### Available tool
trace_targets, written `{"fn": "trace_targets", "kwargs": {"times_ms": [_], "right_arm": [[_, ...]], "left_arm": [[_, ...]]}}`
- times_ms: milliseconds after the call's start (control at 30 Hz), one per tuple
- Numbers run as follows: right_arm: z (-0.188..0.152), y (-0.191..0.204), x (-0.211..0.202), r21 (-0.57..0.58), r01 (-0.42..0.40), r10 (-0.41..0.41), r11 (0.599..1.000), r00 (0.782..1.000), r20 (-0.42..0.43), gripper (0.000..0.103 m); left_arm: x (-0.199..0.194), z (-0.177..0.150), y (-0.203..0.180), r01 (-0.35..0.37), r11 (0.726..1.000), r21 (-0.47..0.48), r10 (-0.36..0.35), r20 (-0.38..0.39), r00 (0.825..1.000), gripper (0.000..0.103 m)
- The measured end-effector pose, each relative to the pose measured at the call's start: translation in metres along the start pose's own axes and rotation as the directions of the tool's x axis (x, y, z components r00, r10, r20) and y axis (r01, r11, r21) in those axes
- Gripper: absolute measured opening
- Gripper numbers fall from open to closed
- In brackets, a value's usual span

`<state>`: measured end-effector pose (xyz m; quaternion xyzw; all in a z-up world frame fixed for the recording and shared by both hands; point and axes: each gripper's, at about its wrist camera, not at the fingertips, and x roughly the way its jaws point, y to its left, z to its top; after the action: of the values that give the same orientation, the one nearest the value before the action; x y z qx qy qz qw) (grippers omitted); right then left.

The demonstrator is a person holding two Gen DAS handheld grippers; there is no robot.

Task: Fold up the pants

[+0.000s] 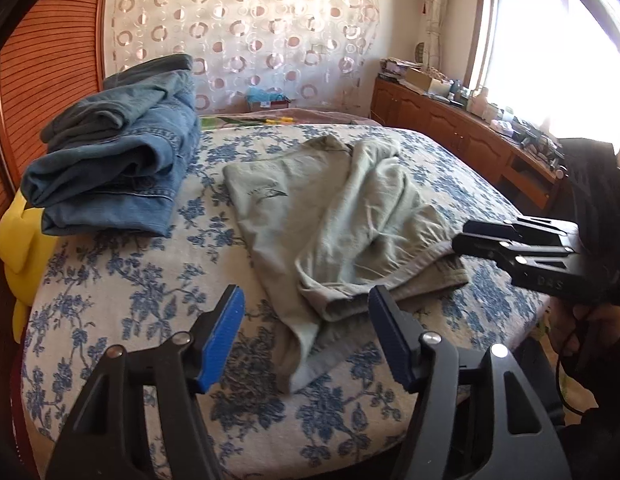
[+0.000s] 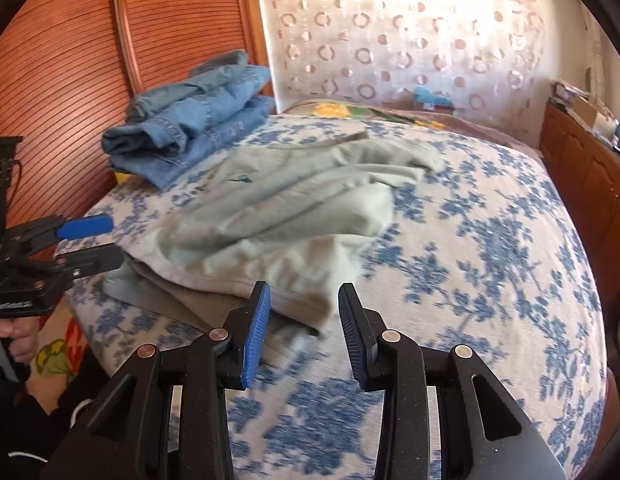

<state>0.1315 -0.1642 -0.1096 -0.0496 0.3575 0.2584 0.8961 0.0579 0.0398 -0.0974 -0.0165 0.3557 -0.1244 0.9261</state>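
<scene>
Across the whole middle of the left wrist view, a bed (image 1: 122, 292) under a blue-flowered cover; at 9 o'clock behind it, a ribbed wooden panel (image 1: 58, 64); at 12, a curtain (image 1: 246, 28) patterned with rings; at 3, a wooden cabinet (image 1: 442, 120) crowded with small items under a bright window (image 1: 550, 40). At the centre of the cover, pale grey-green pants (image 1: 326, 216), rumpled and partly doubled over, with a small dark emblem toward 10 o'clock; at 9 to 10 o'clock of those, apart from them, folded blue jeans (image 1: 122, 168) in a stack. At 6 o'clock, left gripper (image 1: 306, 312) spread wide, empty, blue pads either side of the near cloth edge, contact not clear. At 3 o'clock, right gripper (image 1: 466, 232) just beside the pants' right edge; in its own view (image 2: 304, 308) moderately apart, holding nothing, hanging at the blurred near hem.
</scene>
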Motion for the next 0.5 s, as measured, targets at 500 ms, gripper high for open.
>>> {"fn": "trace_targets", "kwargs": {"times_ms": [500], "right_arm": [[0.001,-0.04,0.008,0.027,0.095,-0.095,0.995,0.995,0.004,0.036]], "left_arm": [[0.009,-0.009,-0.014,0.069,0.997,0.017,-0.068,-0.073,0.995,0.042]]}}
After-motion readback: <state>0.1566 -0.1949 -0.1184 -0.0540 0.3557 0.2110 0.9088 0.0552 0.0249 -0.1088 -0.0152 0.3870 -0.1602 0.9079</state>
